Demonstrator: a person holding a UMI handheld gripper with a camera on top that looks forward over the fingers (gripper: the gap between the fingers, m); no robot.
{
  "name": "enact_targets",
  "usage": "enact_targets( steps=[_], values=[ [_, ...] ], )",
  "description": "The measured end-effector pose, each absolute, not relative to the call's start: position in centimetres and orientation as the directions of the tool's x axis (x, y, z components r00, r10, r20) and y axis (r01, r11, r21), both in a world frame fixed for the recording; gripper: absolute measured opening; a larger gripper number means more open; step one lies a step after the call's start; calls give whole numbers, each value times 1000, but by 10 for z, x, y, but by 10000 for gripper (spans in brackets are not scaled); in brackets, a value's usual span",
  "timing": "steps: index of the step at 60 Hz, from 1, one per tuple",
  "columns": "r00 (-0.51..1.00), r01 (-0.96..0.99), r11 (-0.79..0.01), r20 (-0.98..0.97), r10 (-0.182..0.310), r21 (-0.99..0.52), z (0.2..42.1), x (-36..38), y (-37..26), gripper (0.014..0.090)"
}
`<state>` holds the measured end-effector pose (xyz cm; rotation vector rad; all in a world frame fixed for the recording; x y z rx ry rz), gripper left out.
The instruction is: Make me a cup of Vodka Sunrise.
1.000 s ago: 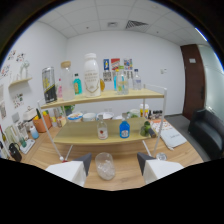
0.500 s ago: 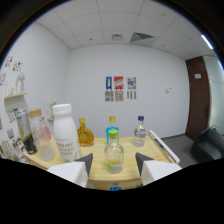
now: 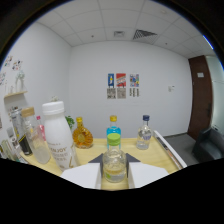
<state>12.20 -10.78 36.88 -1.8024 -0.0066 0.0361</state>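
A small clear bottle with a green cap (image 3: 114,159) and pale liquid sits between my fingers, and my gripper (image 3: 114,165) is shut on it, the dark fingertips (image 3: 98,161) pressing its sides. Beyond it on the wooden top (image 3: 162,150) stand a blue bottle with a yellow cap (image 3: 113,126), a round amber bottle (image 3: 82,136), a clear bottle with a dark blue cap (image 3: 144,133) and, closer on the left, a tall white bottle (image 3: 57,134).
More bottles and a carton (image 3: 27,137) crowd the left end of the wooden top, beside a wall shelf (image 3: 15,95). Posters (image 3: 121,86) hang on the white wall behind. A dark door (image 3: 201,95) and a dark chair (image 3: 210,142) are at the right.
The view has risen from facing the whole two-level shelf to the level of its top board and moved closer. The small bottle has stayed between my fingers throughout.
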Motion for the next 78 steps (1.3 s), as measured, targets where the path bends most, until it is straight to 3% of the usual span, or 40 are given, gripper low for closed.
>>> enact_targets(
  steps=[12,20,31,42,50,54,65,78],
  values=[
    [998,-4,-174,-15,63,-985,393,118,-141,355],
    [994,-43,-168,-59,89,-985,384,112,-178,355],
    [991,-54,-230,-80,104,-972,317,103,-217,354],
    [994,-58,-364,-88,65,-930,220,104,-228,354],
    [993,110,-417,86,76,-902,177,114,-225,353],
    [971,238,-416,214,104,-878,170,117,-221,353],
    [757,646,-374,622,200,-666,164,128,-212,352],
    [265,951,-232,923,278,-204,167,128,-203,354]
  ],
)
